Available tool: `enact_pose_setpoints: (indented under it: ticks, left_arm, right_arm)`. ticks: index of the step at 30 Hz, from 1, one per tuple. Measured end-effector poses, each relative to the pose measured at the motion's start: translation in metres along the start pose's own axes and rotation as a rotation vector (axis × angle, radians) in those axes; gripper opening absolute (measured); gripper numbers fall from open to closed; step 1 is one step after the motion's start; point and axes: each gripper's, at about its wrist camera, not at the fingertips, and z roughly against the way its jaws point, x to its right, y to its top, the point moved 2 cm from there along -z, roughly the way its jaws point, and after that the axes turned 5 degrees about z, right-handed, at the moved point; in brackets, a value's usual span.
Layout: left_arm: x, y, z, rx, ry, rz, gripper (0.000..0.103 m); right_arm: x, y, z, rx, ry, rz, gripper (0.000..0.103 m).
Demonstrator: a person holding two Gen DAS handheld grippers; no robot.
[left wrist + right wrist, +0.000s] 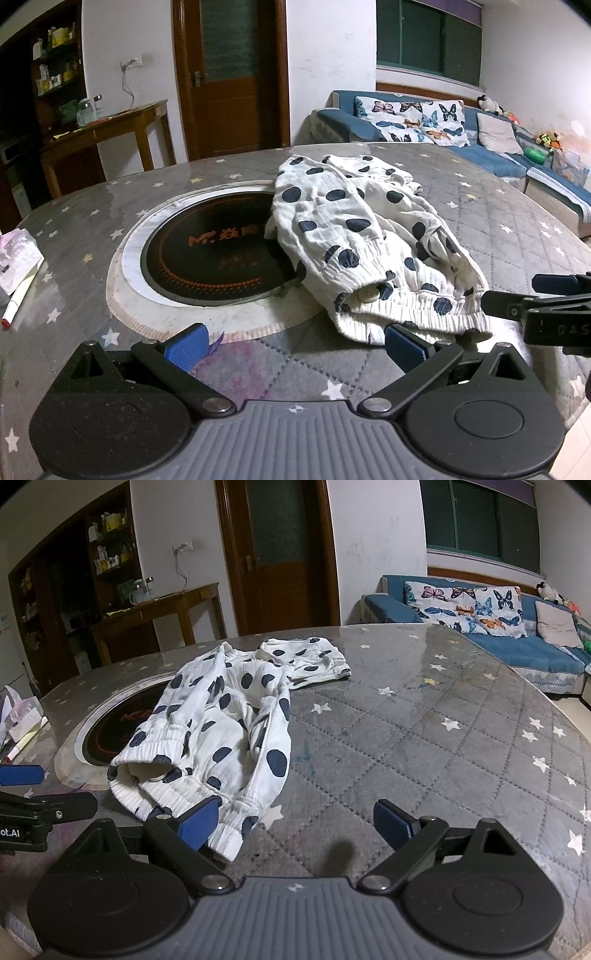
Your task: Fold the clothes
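A crumpled white garment with dark navy dots [354, 236] lies on the round grey star-patterned table [498, 206], partly over the inset black cooktop [207, 254]; its elastic waistband faces me. It also shows in the right wrist view [221, 720]. My left gripper [295, 345] is open and empty, just short of the waistband. My right gripper [295, 825] is open and empty, its left fingertip [199, 821] by the waistband's near corner. Each gripper shows at the edge of the other's view.
A tissue pack [16, 254] and a red-tipped marker [14, 306] lie at the table's left edge. Beyond the table stand a blue sofa with butterfly cushions [424, 118], a wooden side table [110, 129] and a brown door [229, 74].
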Motion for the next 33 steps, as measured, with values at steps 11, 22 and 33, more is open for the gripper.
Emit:
enact_pose_setpoints:
  ticks: [11, 22, 33]
  left_arm:
    - [0.003, 0.006, -0.002, 0.008, -0.013, -0.008, 0.103]
    - [0.005, 0.013, 0.005, 0.044, -0.051, -0.027, 0.103]
    - [0.015, 0.035, -0.004, 0.071, -0.07, -0.066, 0.102]
  right_arm:
    - [0.002, 0.006, -0.002, 0.004, 0.004, -0.005, 0.088]
    - [-0.003, 0.013, 0.007, 0.025, -0.004, 0.003, 0.084]
    - [0.007, 0.022, -0.021, -0.013, 0.047, -0.01, 0.072]
